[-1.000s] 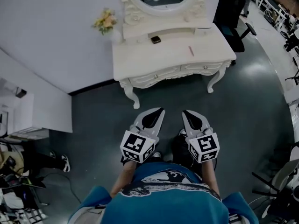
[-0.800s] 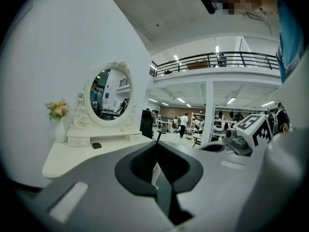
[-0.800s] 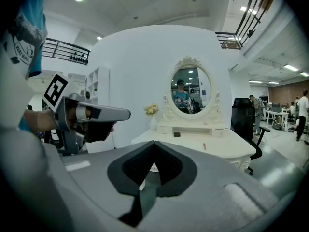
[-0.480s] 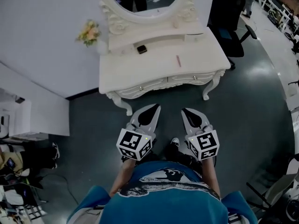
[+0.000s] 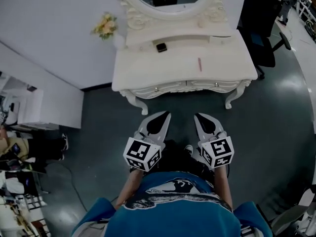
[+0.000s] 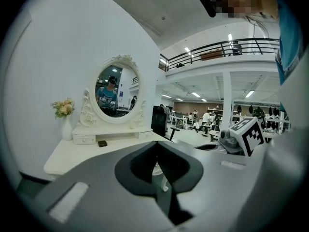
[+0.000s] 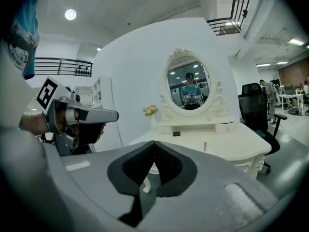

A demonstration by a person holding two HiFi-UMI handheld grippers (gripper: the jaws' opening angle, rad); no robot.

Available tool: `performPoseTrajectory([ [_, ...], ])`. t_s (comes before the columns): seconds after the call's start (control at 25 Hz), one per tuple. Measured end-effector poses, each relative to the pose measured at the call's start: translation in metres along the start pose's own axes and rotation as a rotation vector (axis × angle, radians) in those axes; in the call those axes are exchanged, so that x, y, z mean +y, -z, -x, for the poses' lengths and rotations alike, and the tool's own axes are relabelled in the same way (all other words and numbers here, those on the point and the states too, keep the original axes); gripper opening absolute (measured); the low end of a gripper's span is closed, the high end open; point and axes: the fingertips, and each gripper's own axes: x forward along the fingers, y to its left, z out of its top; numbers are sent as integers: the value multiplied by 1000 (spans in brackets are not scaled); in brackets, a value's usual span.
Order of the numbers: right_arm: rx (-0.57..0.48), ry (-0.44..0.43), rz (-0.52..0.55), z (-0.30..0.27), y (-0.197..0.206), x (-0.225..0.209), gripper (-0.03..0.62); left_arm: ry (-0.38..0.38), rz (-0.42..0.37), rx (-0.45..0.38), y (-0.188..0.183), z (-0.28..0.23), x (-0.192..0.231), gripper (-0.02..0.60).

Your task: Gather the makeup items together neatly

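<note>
A small dark compact (image 5: 161,47) lies at the back of the white dressing table (image 5: 148,73), below the oval mirror. A thin pink stick (image 5: 199,63) lies further right on the tabletop. Both grippers hang side by side over the dark floor, short of the table's front edge. My left gripper (image 5: 166,115) is shut with nothing in it, and so is my right gripper (image 5: 198,116). In the left gripper view the compact (image 6: 102,143) shows beyond the shut left gripper (image 6: 155,143). The right gripper view shows compact (image 7: 176,133) and stick (image 7: 204,145) past the right gripper (image 7: 153,143).
A vase of flowers (image 5: 105,26) stands at the table's back left corner. A black office chair (image 5: 264,38) stands to the table's right. White cabinets (image 5: 34,113) and clutter line the left wall. People move about the hall behind, seen in the left gripper view.
The dressing table has grown larger and shifted in the head view, so I stand nearer to it. Both grippers stay shut and side by side.
</note>
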Motion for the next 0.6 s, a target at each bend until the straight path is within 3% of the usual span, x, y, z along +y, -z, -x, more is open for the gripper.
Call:
performPoseTrajectory([
  [0.32, 33, -28, -23, -7, 16, -9, 3, -26, 14, 46, 17, -10, 1, 18],
  [0.6, 34, 49, -20, -15, 9, -50, 3, -7, 10, 46, 11, -41, 13, 18],
])
